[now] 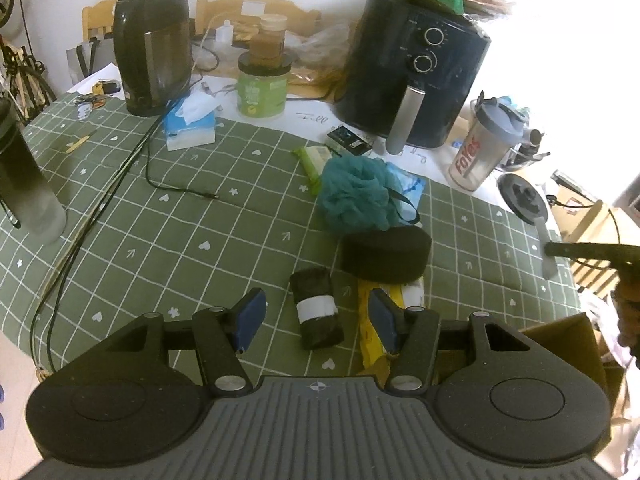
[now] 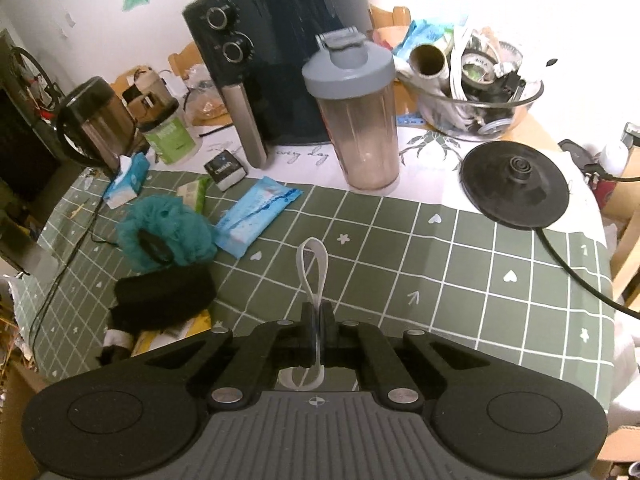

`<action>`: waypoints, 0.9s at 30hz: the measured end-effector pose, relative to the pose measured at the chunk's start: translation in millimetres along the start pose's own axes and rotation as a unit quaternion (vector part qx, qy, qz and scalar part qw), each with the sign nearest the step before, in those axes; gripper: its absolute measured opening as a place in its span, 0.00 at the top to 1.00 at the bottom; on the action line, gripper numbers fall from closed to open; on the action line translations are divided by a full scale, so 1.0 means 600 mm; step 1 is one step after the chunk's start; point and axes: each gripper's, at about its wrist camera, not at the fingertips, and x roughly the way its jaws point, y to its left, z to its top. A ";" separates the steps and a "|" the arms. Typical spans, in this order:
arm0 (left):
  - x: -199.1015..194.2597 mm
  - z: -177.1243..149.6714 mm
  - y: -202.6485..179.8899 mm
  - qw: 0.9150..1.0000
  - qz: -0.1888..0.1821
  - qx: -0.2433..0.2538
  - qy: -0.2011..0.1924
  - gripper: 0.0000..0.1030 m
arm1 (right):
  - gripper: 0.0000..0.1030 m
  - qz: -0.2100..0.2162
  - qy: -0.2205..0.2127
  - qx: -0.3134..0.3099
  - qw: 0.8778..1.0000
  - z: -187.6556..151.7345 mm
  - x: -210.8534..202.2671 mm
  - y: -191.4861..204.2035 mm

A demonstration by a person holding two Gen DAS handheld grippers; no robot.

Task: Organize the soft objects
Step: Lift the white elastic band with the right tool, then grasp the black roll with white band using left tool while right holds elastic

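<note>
My left gripper (image 1: 318, 318) is open over the green checked tablecloth (image 1: 168, 240). A black roll with a white band (image 1: 316, 312) lies on the cloth between its blue pads (image 1: 252, 316), and they do not touch it. Just beyond lie a black oval sponge (image 1: 384, 258) (image 2: 164, 300), a yellow packet (image 1: 370, 336) partly under it, and a teal mesh loofah (image 1: 356, 194) (image 2: 168, 232). My right gripper (image 2: 317, 310) is shut on a thin translucent loop band (image 2: 314, 268), held above the cloth. It also shows at the right edge of the left wrist view (image 1: 556, 249).
A dark air fryer (image 2: 280, 60), a shaker bottle (image 2: 356, 120), a kettle base (image 2: 514, 188) with its cord, and a glass bowl of clutter (image 2: 516, 108) stand at the back. The kettle (image 1: 152, 48), green jar (image 1: 262, 92), tissue pack (image 1: 190, 124), blue wipes pack (image 2: 256, 216) and loose cables (image 1: 120, 176) are on the left.
</note>
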 end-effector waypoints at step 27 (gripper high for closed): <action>0.225 0.012 0.045 0.989 -0.045 -0.057 0.130 0.31 | 0.96 -0.046 -0.086 0.028 0.995 -0.055 -0.178 0.020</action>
